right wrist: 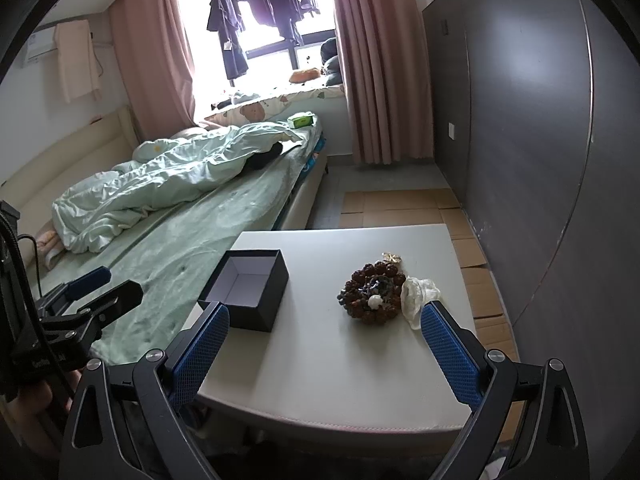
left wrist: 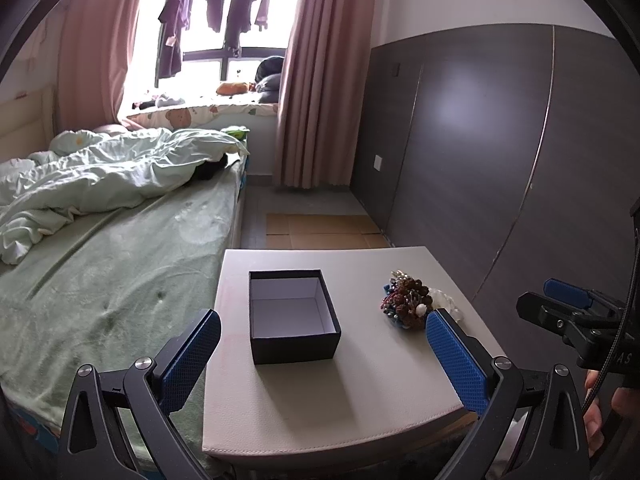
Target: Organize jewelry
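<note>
An open dark box (left wrist: 294, 316) (right wrist: 246, 290) with a pale lining sits empty on the left half of a small white table (left wrist: 320, 396) (right wrist: 332, 368). A heap of jewelry (left wrist: 408, 300) (right wrist: 372, 294), brown bead bracelets with blue and white pieces, lies on the right half, with a clear white item (right wrist: 418, 294) beside it. My left gripper (left wrist: 324, 360) hovers open above the table's near edge, straddling the box. My right gripper (right wrist: 324, 348) is open too, held short of the heap. Neither holds anything. The right gripper (left wrist: 560, 304) also shows at the left wrist view's right edge.
A bed (left wrist: 120, 260) (right wrist: 180, 220) with a rumpled pale green duvet runs along the table's left side. A dark panelled wall (left wrist: 500, 160) (right wrist: 540, 160) stands to the right. Flattened cardboard (left wrist: 320, 228) (right wrist: 400, 204) lies on the floor beyond the table, before pink curtains.
</note>
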Demonstrator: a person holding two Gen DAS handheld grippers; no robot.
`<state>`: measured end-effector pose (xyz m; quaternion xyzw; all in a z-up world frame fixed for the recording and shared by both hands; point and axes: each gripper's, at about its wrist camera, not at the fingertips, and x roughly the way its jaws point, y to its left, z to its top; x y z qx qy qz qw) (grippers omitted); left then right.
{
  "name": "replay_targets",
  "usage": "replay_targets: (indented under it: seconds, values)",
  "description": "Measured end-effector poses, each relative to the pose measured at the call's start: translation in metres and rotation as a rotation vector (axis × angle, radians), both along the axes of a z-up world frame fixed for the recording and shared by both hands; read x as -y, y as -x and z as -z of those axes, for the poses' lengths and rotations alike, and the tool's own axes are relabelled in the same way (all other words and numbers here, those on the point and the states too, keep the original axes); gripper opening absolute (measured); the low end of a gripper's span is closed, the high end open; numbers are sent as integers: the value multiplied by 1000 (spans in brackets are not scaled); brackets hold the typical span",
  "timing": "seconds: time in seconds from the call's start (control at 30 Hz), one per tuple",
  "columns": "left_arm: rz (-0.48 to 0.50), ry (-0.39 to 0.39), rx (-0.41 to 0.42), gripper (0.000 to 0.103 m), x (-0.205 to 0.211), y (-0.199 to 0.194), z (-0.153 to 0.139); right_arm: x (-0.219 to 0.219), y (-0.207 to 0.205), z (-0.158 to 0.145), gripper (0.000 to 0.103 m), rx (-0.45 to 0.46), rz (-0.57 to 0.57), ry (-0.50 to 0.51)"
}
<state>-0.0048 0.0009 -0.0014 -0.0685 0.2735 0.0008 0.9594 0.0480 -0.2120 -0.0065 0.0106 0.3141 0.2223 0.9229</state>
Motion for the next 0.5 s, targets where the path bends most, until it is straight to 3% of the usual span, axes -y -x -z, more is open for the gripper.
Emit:
replay_targets:
  seconds: [0.5]
  values:
    - [-1,-3,3,103,1,-1,-1,0,1,0,97,-2,2,1]
